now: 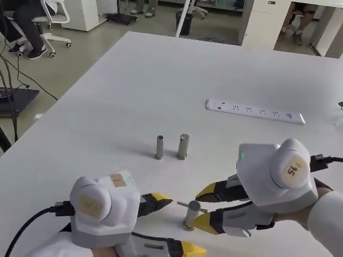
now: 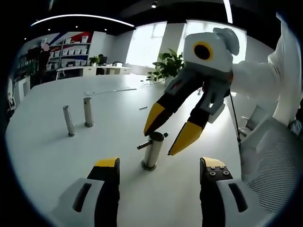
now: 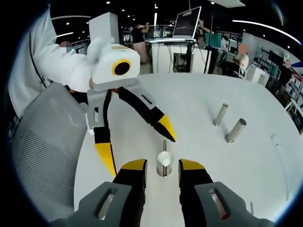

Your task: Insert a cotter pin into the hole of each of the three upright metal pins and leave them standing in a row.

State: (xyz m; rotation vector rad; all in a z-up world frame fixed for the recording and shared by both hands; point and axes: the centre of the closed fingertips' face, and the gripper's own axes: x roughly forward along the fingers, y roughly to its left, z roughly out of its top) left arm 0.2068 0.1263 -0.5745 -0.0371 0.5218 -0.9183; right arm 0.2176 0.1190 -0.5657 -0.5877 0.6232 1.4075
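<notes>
Head view: the right gripper [image 1: 206, 208] reads "56" on its round display, while the left gripper [image 1: 178, 225] has a label too blurred to read. The right jaws straddle the near metal pin [image 1: 192, 213], and a cotter pin [image 1: 183, 204] pokes from its top. A slim pin [image 1: 159, 147] and a thicker pin [image 1: 183, 146] stand upright beyond.

Left gripper view: its own jaws are spread wide, with the near metal pin [image 2: 152, 151] ahead between them.

Right gripper view: the jaws are parted just beside the near metal pin. The left gripper angles in from the upper left, its jaws splayed.
</notes>
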